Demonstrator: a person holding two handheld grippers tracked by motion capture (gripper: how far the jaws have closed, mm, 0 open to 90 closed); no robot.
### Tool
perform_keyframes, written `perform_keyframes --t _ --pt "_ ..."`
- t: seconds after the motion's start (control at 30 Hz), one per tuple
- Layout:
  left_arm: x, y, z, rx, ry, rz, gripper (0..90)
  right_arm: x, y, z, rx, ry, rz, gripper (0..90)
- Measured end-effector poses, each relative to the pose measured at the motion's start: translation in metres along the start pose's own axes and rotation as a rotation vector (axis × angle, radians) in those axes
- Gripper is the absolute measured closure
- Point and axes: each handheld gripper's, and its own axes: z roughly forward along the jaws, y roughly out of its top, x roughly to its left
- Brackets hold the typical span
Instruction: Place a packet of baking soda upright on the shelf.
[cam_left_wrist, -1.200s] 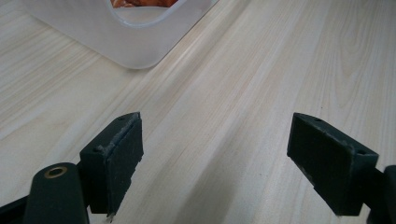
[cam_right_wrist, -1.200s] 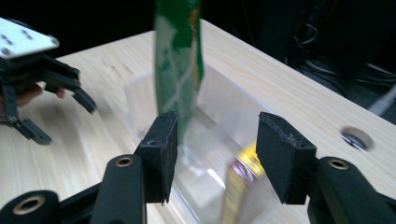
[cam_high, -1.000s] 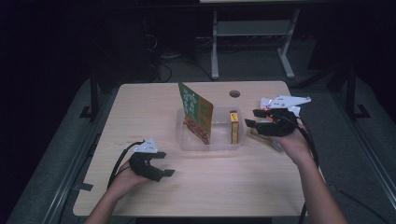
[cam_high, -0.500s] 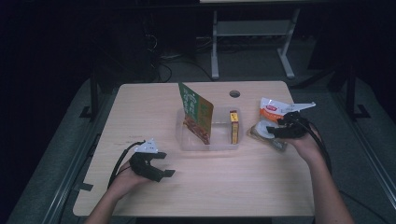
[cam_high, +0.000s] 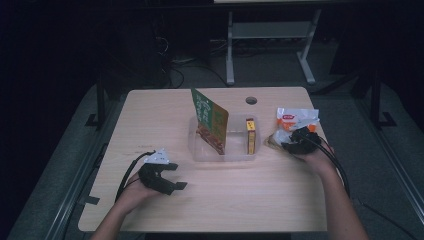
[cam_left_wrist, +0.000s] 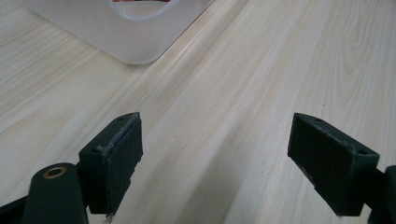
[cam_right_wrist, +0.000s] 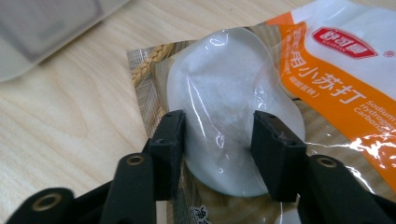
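The right gripper (cam_right_wrist: 219, 140) has its jaws around the bulging clear part of a baking soda pouch (cam_right_wrist: 233, 112), which lies flat on the tabletop (cam_high: 225, 200) at about 3 o'clock from the clear plastic tray (cam_high: 196, 150), near the right edge. The jaws have just been closing, and in the right gripper view both pads seem to press on the soft white bulge, so I judge the pouch is pinched but not yet secure. The first risk is that the film is glossy and the powder inside is loose: if the jaws hold only the swollen middle, the powder can flow away from between them and the pouch can slide out during the lift. A grip that is too hard can burst the thin film or open a seam, and powder would spill on the tabletop. The pouch is also close to the tabletop edge at 3 o'clock, so a push instead of a lift could send it over. On the way to the tray, the hanging pouch could strike the small yellow box (cam_high: 251, 137) or the tall green snack packet (cam_high: 212, 122) that leans upright inside, and tip them. The left gripper (cam_high: 167, 180) rests at 7 o'clock from the tray with its jaws wide apart and empty, well away, so it cannot give support.
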Motion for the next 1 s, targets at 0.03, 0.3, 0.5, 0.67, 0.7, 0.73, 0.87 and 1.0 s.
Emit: perform_keyframes --t 0.03,0.3,0.5,0.67,0.7,0.73,0.87,1.0 --pt "0.0 0.0 0.0 0.0 -0.001 -0.002 17.6 -0.001 0.0 0.0 -0.004 0.0 0.003 55.8" --pt "0.0 0.0 0.001 0.01 -0.004 0.001 17.8 0.002 0.001 -0.002 -0.008 0.013 0.015 70.4" --pt "0.0 0.0 0.001 -0.005 -0.006 -0.006 17.9 0.005 -0.003 -0.006 -0.033 0.018 0.024 76.9" --pt "0.001 0.0 0.001 -0.003 -0.008 -0.001 17.9 0.014 -0.009 -0.016 -0.022 0.044 0.038 78.5" --pt "0.0 0.0 0.0 -0.008 -0.01 -0.002 17.9 0.016 -0.01 -0.018 -0.017 0.046 0.034 78.6" --pt "0.0 0.0 0.0 -0.008 -0.011 -0.004 17.9 0.019 -0.011 -0.02 -0.016 0.046 0.028 78.6" --pt "0.0 0.0 -0.001 -0.009 -0.013 -0.003 17.9 0.031 -0.017 -0.028 -0.004 0.052 0.01 78.7" --pt "-0.001 0.0 -0.002 -0.009 -0.016 0.006 17.9 0.048 -0.024 -0.039 0.014 0.067 -0.009 78.9"
